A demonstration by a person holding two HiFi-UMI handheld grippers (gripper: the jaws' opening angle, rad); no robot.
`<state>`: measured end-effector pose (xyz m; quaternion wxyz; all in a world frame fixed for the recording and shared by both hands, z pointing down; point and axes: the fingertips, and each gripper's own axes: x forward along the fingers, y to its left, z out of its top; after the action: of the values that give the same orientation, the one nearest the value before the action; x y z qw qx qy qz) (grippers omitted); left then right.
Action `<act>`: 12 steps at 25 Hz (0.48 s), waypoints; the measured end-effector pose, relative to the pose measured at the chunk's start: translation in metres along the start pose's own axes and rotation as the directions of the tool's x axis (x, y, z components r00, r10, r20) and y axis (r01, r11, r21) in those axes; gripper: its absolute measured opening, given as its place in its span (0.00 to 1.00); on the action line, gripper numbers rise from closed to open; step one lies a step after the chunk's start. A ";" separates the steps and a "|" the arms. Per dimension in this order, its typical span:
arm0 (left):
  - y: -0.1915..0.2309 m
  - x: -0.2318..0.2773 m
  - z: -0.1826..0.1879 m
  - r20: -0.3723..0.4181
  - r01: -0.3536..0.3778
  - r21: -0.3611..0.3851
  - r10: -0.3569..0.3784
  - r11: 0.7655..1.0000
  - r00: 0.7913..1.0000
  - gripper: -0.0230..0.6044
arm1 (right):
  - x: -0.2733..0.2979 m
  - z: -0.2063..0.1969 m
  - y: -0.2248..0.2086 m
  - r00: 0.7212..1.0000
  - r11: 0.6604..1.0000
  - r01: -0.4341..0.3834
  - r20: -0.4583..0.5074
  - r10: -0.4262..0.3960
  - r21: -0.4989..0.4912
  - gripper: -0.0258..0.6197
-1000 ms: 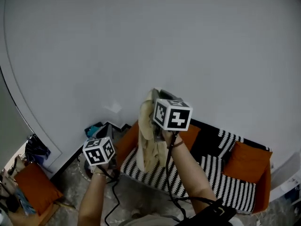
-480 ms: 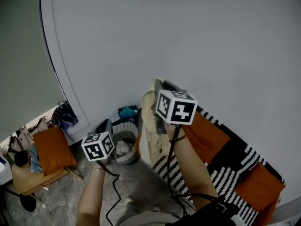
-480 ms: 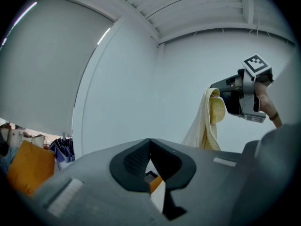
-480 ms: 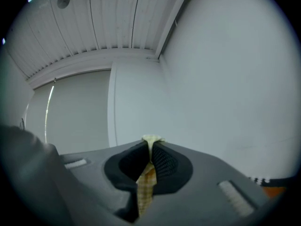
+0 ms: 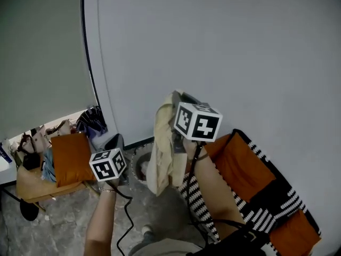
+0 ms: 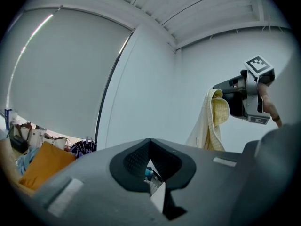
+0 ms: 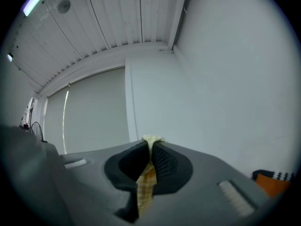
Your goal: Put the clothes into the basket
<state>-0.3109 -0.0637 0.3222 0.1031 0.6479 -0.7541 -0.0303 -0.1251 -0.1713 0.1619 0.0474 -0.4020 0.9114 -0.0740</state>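
Though pinched only at top fold by right claw [image 7: 151, 144], probably secure: cloth [image 5: 160, 153] soft, light, limp, hanging toward 6 o'clock. Basket [image 5: 139, 167] at 9 o'clock of hem. Left claw [image 6: 149, 142] pressed together, empty.

The only clothing in play here is a pale cream-yellow cloth [image 5: 160, 153] with a fine check pattern. It could be a thin shirt or a towel, honestly can't tell which. It's up in the air, pinched near its top edge by the right tongs [image 7: 151, 144], which are clamped tight on a fold of it. The rest hangs straight down in loose, bunched folds. The basket [image 5: 135, 172] sits on the floor close to the wall. It's round, light-coloured and open on top, with what looks like a ribbed side. Seen from above, the cloth's lower end hangs across the basket's right side and hides part of it. The cloth is held well above the basket, not inside it.
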 end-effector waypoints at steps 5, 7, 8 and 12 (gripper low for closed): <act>0.050 0.023 0.008 0.013 -0.038 -0.004 0.038 0.999 0.999 0.03 | 0.056 -0.005 0.033 0.999 0.999 -0.048 0.000 0.048 -0.005 0.07; 0.069 0.031 0.016 0.025 -0.049 -0.004 0.049 0.999 0.999 0.03 | 0.074 -0.002 0.042 0.999 0.999 -0.054 0.010 0.054 -0.009 0.07; 0.077 0.034 0.020 0.030 -0.053 -0.005 0.053 0.999 0.998 0.03 | 0.082 -0.001 0.045 0.998 0.998 -0.054 0.014 0.054 -0.009 0.07; 0.108 0.043 0.032 0.032 -0.072 0.000 0.072 0.997 0.997 0.03 | 0.109 0.000 0.058 0.999 0.999 -0.043 0.024 0.043 -0.005 0.07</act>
<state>-0.4284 -0.0920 0.3154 0.0916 0.6198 -0.7785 -0.0366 -0.2402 -0.2133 0.1485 0.0590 -0.3831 0.9195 -0.0659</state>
